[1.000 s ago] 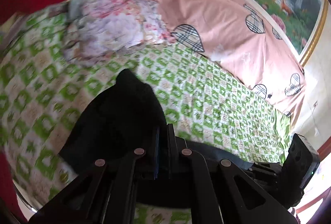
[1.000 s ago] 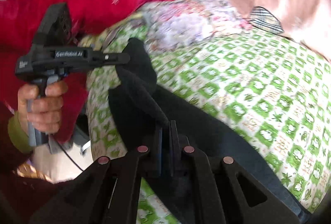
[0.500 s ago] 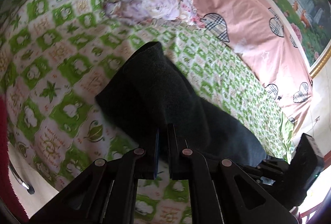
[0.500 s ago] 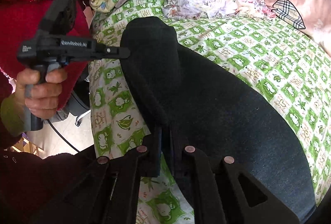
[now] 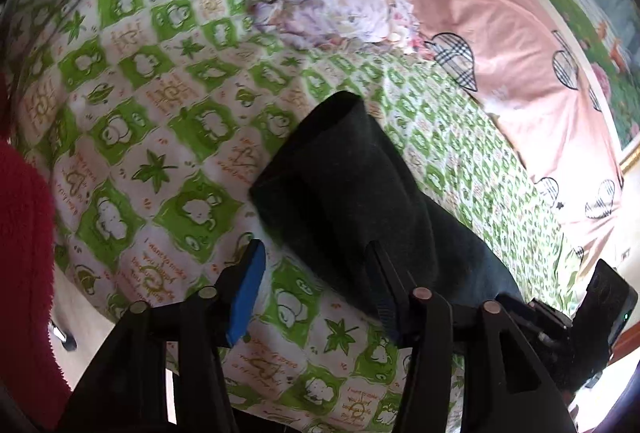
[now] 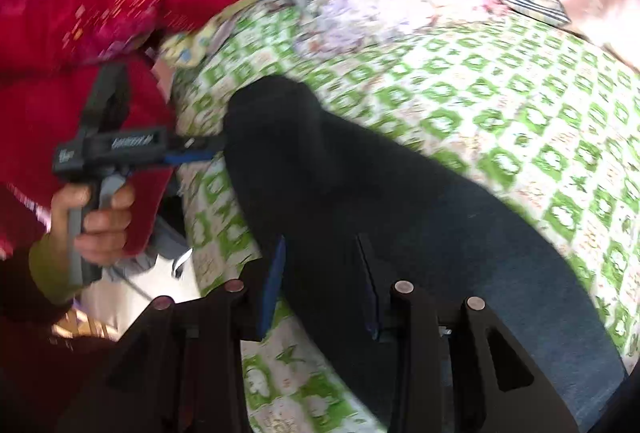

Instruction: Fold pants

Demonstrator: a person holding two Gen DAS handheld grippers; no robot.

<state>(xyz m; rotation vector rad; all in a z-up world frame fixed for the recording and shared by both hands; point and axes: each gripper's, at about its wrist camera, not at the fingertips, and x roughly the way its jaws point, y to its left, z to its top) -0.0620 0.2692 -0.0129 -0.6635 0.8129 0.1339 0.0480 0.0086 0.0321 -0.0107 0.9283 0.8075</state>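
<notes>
- Left wrist view: left gripper (image 5: 316,285), jaws just been opening, now abt half apart. Blue-padded finger (image 5: 246,297) over bare bedsheet (image 5: 132,137); other finger (image 5: 384,285) lies at edge of the pants (image 5: 360,193), not pinching. Nothing held.
- Same view: pants, dark, doubled over, flat on green-check bedsheet; rounded end points up-frame toward floral bundle (image 5: 332,5). Pink sheet (image 5: 508,45) w/ heart prints well apart, right.
- Step, judged: fold laid down, cloth let go.
- Right wrist view: right gripper (image 6: 320,285), jaws just been opening, roughly a third apart; pants (image 6: 400,217) lie beneath the gap, pads seem clear of cloth — frame blurred, so not certain. Left gripper (image 6: 200,149) w/ hand (image 6: 96,217) at pants' far-left edge.
- Next, judged: back both grippers off, re-grip one end of the doubled pants w/ both, carry over for a 2nd fold; needs edges kept aligned, no dragging lower layer.
</notes>
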